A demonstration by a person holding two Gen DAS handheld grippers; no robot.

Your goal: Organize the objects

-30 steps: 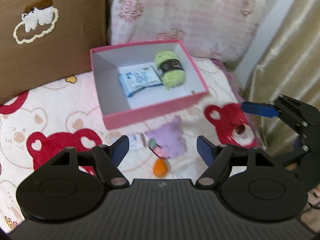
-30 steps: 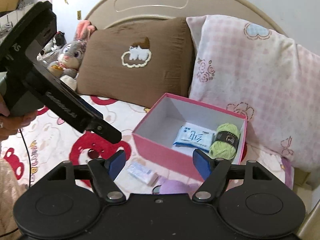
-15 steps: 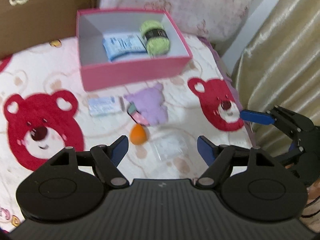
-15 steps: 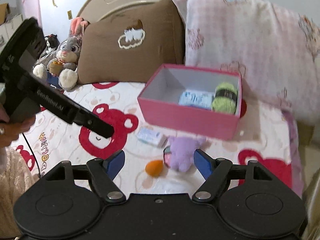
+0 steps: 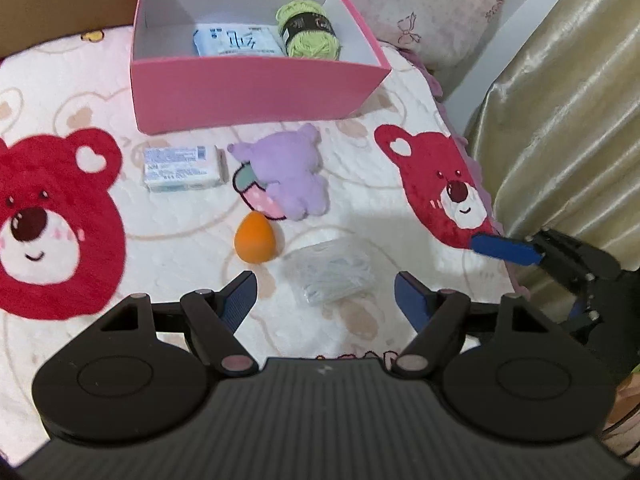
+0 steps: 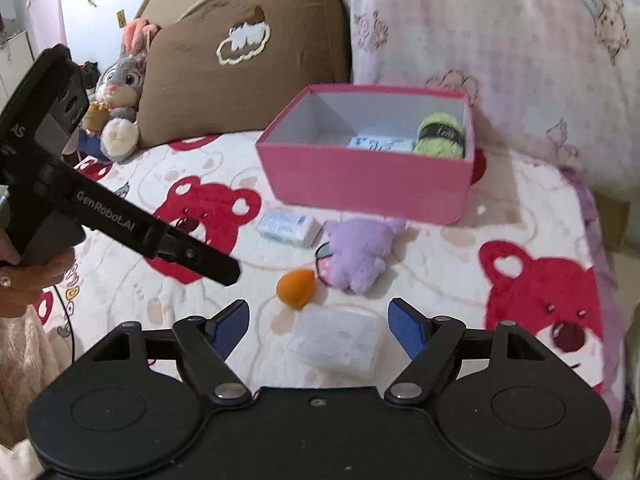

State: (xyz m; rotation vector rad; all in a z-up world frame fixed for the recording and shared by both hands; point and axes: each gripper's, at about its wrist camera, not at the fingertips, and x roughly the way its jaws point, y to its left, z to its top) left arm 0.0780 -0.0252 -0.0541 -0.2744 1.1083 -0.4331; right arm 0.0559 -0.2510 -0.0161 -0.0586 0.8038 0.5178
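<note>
Box [image 5: 256,88], pink outside and white inside, sits at the head end of the bed, just in front of the pillows, with its open top up. Inside it lie a blue-and-white packet [image 5: 238,42] and, touching it on the right, a green yarn ball [image 5: 310,34] against the right wall.

On the blanket [image 5: 180,236] in front of the box are four loose things. A small white soap box [image 5: 182,168] lies near the box's left front corner. Just right of it a purple plush [image 5: 290,172] lies face down, with a pink strawberry patch at its left side. An orange sponge [image 5: 256,238], egg-shaped, rests just in front of the plush, close to it. A clear bag [image 5: 332,272] lies flat to the right of the sponge, nearest the bed's foot.

The left gripper [image 5: 325,294] hovers above the blanket with its blue pads spread wide and nothing between them; the clear bag shows in the gap. The right gripper [image 6: 318,320] is also spread and empty, with the bag below its gap; in the left view it reaches in from the right edge of the bed, beside the curtain [image 5: 560,100].

A brown pillow [image 6: 240,64] and a pink pillow [image 6: 500,60] stand behind the box, and a rabbit toy [image 6: 120,92] sits at the brown pillow's left
</note>
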